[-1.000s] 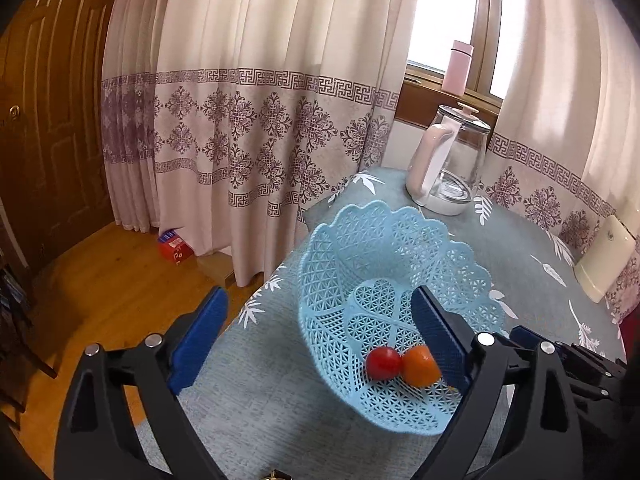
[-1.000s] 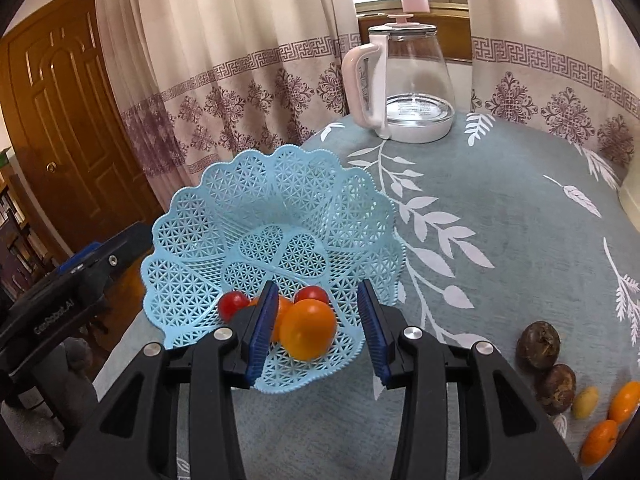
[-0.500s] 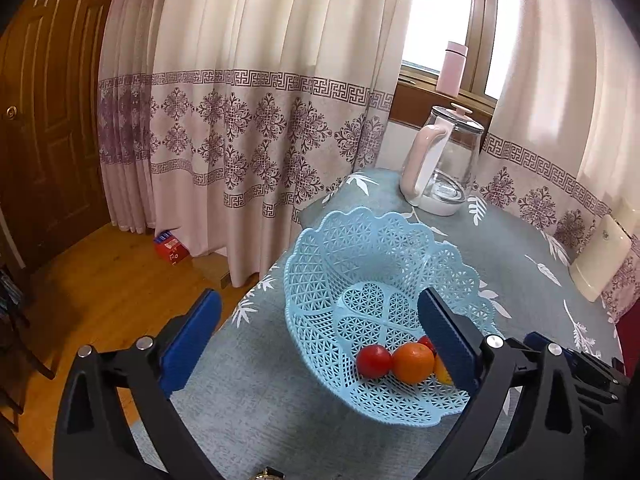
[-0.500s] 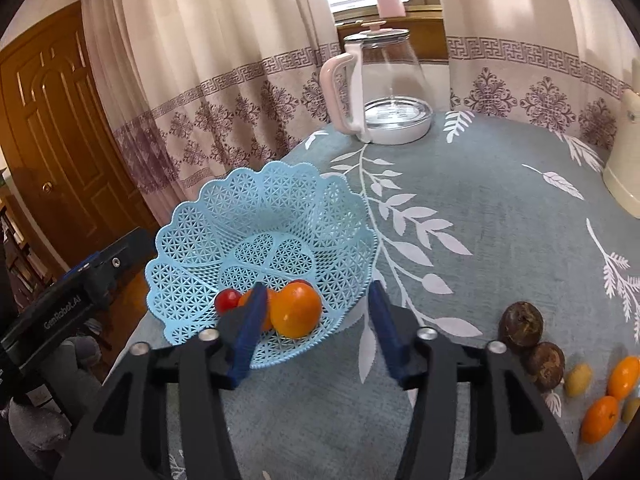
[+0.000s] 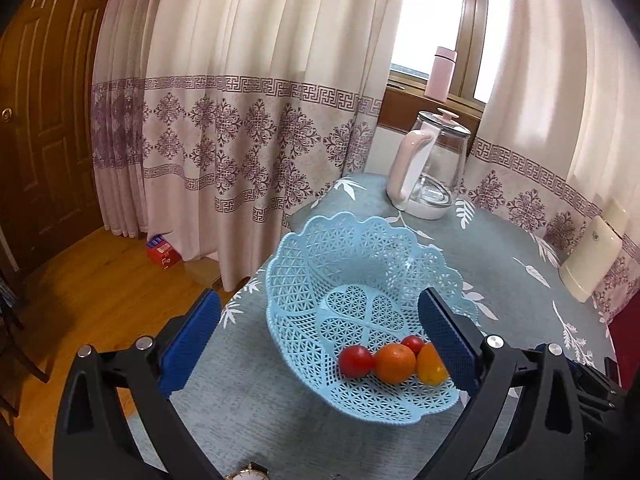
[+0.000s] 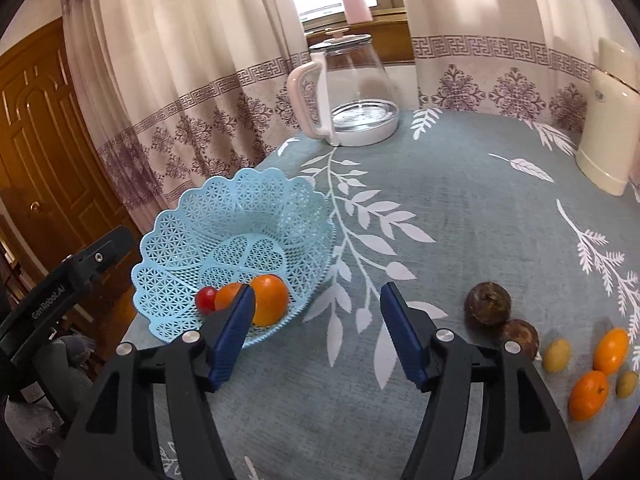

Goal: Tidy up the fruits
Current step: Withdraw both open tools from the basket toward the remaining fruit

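Note:
A light blue lattice basket (image 5: 360,264) (image 6: 224,216) sits near the table's left edge. Inside lie a red tomato (image 5: 356,361) (image 6: 206,299), an orange (image 5: 395,362) (image 6: 229,295), a second orange fruit (image 5: 430,365) (image 6: 271,299) and another tomato (image 5: 413,345). My left gripper (image 5: 320,340) is open, its fingers straddling the basket. My right gripper (image 6: 318,330) is open and empty, just right of the basket. On the cloth at the right lie two brown fruits (image 6: 488,304) (image 6: 520,336), two oranges (image 6: 611,351) (image 6: 589,395) and two small yellow fruits (image 6: 557,355) (image 6: 626,384).
A glass kettle with a pink handle (image 5: 430,172) (image 6: 348,92) stands at the table's back by the window. A cream appliance (image 5: 592,252) (image 6: 608,120) stands at the far right. Curtains hang behind, and the table edge drops to a wooden floor (image 5: 80,280) on the left.
My right gripper has let go of the orange fruit, opened wider and pulled back to the right; the fruit now lies in the basket. The left gripper drew back a little.

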`<control>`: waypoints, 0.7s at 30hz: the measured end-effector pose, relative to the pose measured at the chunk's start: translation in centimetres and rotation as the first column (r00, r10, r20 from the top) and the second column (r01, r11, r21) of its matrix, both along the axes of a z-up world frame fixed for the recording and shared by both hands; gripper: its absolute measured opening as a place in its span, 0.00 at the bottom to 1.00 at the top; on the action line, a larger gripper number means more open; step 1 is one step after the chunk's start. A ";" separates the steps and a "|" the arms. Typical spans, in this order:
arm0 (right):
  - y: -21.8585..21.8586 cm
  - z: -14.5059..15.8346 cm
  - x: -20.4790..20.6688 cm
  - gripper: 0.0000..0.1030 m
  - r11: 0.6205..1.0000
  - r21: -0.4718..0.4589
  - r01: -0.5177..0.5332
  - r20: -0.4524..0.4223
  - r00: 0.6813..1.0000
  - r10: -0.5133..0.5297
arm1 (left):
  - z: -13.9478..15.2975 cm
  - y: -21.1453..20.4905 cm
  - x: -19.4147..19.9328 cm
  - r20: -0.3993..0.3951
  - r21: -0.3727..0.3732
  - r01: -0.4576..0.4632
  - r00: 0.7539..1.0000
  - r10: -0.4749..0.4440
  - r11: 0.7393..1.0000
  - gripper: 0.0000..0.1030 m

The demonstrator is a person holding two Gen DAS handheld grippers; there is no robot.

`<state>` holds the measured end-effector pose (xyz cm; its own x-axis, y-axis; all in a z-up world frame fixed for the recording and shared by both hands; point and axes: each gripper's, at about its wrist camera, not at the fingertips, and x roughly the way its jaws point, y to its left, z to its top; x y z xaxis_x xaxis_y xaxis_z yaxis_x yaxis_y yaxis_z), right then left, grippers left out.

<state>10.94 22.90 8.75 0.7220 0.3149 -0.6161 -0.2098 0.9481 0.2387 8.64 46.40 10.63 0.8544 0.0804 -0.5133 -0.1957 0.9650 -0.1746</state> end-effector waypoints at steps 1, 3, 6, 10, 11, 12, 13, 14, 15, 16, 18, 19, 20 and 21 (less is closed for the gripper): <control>-0.3 -0.1 -0.1 0.63 1.000 0.000 0.008 -0.002 1.000 -0.008 | 0.0 -0.1 0.0 0.001 0.001 0.003 1.000 -0.003 1.000 0.97; -0.7 -0.2 -0.2 0.63 1.000 0.002 0.020 -0.005 1.000 -0.020 | 0.1 -0.3 -0.1 0.001 0.003 0.009 1.000 -0.009 1.000 0.97; -1.8 -0.7 -0.4 0.63 0.999 0.003 0.048 -0.016 0.999 -0.048 | 0.1 -0.6 -0.1 0.003 0.005 0.017 1.000 -0.017 1.000 0.97; -3.5 -1.2 -0.7 0.63 0.996 0.007 0.090 -0.027 0.996 -0.090 | 0.1 -0.9 -0.1 0.002 0.009 0.026 1.000 -0.026 1.000 0.97; -4.0 -1.3 -0.8 0.63 0.994 0.010 0.105 -0.031 0.994 -0.105 | 0.1 -1.0 -0.1 0.002 0.009 0.027 1.000 -0.027 1.000 0.97; -4.3 -1.3 -0.9 0.63 0.994 0.012 0.113 -0.032 0.993 -0.112 | 0.1 -1.1 -0.2 0.002 0.010 0.029 1.000 -0.030 1.000 0.97; -4.9 -1.4 -1.0 0.63 0.992 0.014 0.126 -0.034 0.991 -0.126 | 0.1 -1.2 -0.1 0.003 0.010 0.031 1.000 -0.031 0.999 0.97; -5.2 -1.4 -1.1 0.63 0.991 0.014 0.137 -0.035 0.990 -0.136 | 0.2 -1.3 -0.2 0.004 0.010 0.034 0.999 -0.034 0.999 0.97; -5.8 -1.4 -1.3 0.63 0.989 0.015 0.150 -0.033 0.988 -0.149 | 0.2 -1.3 -0.2 0.004 0.012 0.036 0.999 -0.036 0.999 0.97; -6.1 -1.4 -1.5 0.63 0.987 0.014 0.158 -0.032 0.987 -0.157 | 0.2 -1.5 -0.3 0.006 0.014 0.040 0.999 -0.040 0.999 0.97; -6.8 -1.4 -1.8 0.63 0.985 0.015 0.174 -0.029 0.984 -0.174 | 0.3 -1.7 -0.3 0.008 0.016 0.044 0.999 -0.044 0.999 0.97; -7.3 -1.3 -2.0 0.63 0.983 0.014 0.186 -0.027 0.982 -0.185 | 0.3 -1.7 -0.3 0.009 0.017 0.047 0.999 -0.047 0.999 0.97; -7.8 -1.3 -2.2 0.63 0.980 0.013 0.198 -0.027 0.980 -0.197 | 0.4 -1.8 -0.4 0.010 0.018 0.050 0.999 -0.051 0.999 0.97; -8.3 -1.4 -2.3 0.63 0.978 0.014 0.207 -0.027 0.978 -0.206 | 0.4 -1.9 -0.4 0.011 0.019 0.053 0.999 -0.053 0.998 0.97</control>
